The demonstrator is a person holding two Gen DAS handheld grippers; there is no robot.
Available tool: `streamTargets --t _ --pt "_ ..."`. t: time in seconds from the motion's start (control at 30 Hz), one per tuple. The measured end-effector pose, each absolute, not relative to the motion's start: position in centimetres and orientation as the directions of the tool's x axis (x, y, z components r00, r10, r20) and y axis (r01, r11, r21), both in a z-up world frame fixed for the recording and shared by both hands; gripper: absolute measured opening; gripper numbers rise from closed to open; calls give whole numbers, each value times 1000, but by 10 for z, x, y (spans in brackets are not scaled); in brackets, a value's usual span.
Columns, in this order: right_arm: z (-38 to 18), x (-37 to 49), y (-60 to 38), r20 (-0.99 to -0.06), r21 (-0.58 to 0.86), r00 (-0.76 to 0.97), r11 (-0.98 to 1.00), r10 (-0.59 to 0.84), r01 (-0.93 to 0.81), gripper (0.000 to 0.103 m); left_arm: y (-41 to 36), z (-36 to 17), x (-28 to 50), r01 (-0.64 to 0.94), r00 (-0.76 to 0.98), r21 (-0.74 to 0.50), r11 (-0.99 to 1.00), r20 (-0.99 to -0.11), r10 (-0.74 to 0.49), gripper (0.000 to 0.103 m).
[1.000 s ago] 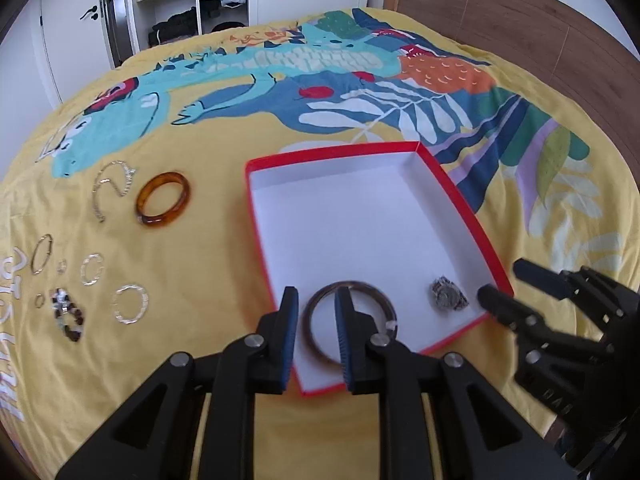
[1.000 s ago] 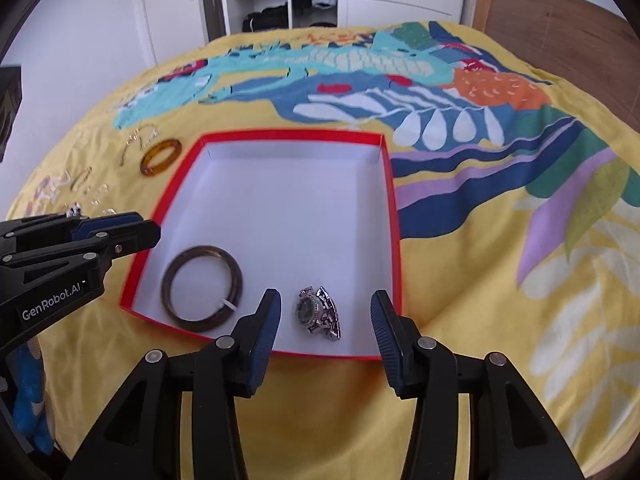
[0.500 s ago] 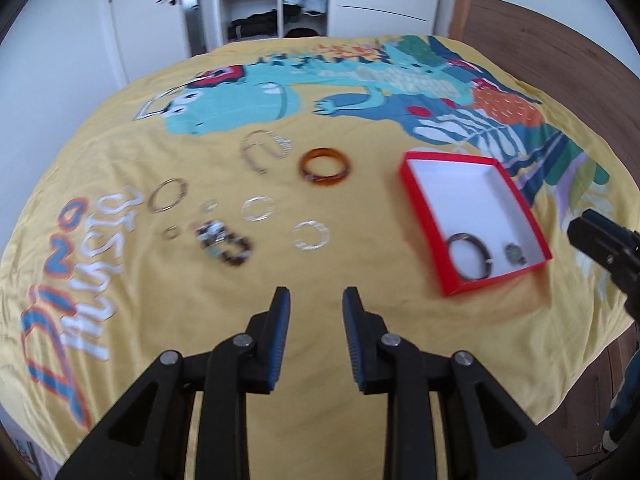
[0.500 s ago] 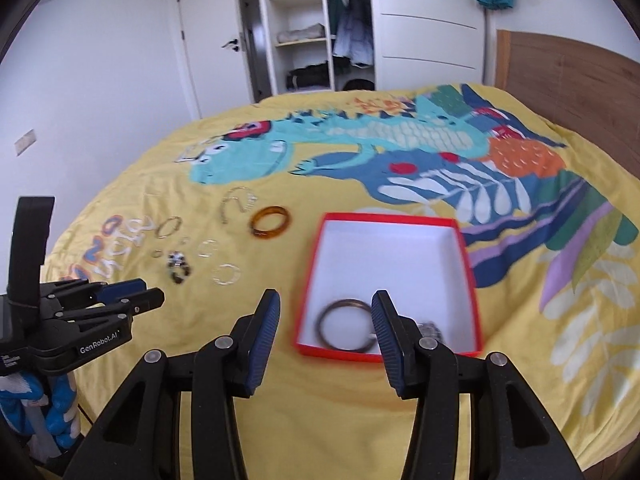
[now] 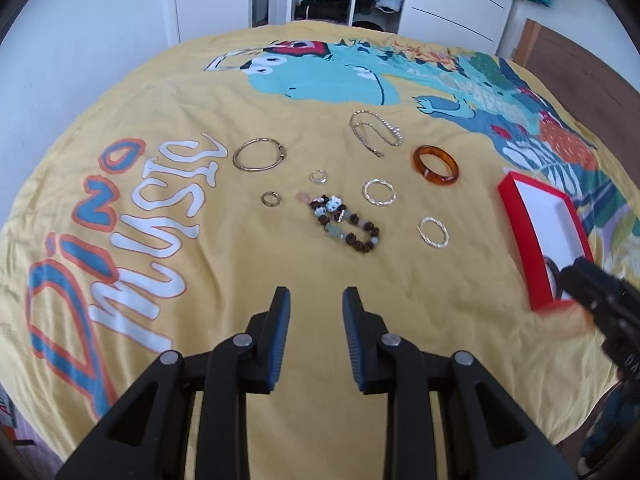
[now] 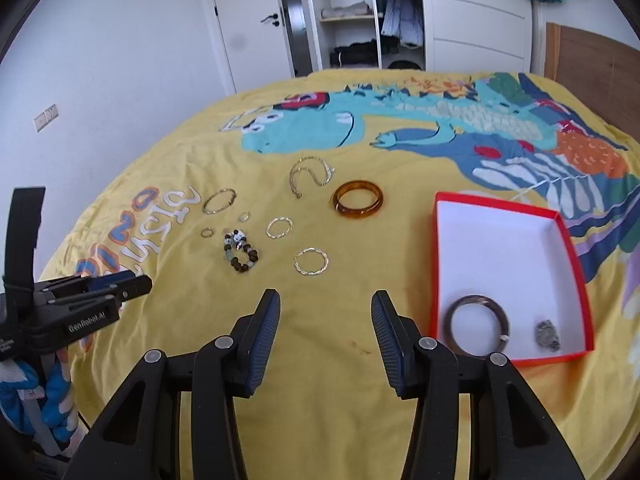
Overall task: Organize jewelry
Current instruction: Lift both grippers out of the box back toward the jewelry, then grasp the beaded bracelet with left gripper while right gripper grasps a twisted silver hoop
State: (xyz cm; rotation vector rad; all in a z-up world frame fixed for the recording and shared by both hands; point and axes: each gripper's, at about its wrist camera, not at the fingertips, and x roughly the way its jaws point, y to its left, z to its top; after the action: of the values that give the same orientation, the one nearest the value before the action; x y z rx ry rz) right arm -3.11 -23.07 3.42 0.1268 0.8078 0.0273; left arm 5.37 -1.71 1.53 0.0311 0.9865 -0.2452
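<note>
Loose jewelry lies on the yellow bedspread: an amber bangle (image 5: 436, 165), a beaded bracelet (image 5: 346, 226), a silver chain (image 5: 374, 132), a gold hoop (image 5: 259, 154) and several small rings. My left gripper (image 5: 316, 294) hovers open and empty, just short of the beaded bracelet. The red box (image 6: 436, 264) with a white inside holds a dark bangle (image 6: 478, 326) and a small silver piece (image 6: 547, 334). My right gripper (image 6: 325, 298) is open and empty over bare cloth, left of the box and near a twisted silver ring (image 6: 311, 262).
The bed's near edge runs just under both grippers. A wooden headboard (image 6: 592, 76) stands at the right. Behind the bed are an open wardrobe (image 6: 352, 16) and a white door (image 6: 256, 20).
Both grippers have pulled back from the box and swung left. The dark bangle and the silver piece stay in the box. The loose jewelry now fills the middle of both views.
</note>
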Motion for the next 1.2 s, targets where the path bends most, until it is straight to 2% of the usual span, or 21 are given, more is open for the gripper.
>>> streamTargets --t 0.47,0.73,0.87,1.13,1.2 --pt "-37 65 -241 -782 174 611 985 125 21 41 -36 -50 145 156 419 -238 959 -863 -282 25" --pt "-60 95 -236 -800 176 583 984 141 3 38 -43 -70 161 140 384 -236 962 -882 -272 25" --pt "-72 105 -235 -818 163 559 987 136 -2 32 -47 -73 164 151 387 -220 964 -884 -263 24" --pt "-85 115 -224 -830 98 549 995 100 -33 24 -46 -75 163 167 411 -211 963 -873 -263 13" --pt "-86 117 -222 -827 82 554 996 93 -44 18 -45 -74 162 168 417 -223 960 -867 -274 13"
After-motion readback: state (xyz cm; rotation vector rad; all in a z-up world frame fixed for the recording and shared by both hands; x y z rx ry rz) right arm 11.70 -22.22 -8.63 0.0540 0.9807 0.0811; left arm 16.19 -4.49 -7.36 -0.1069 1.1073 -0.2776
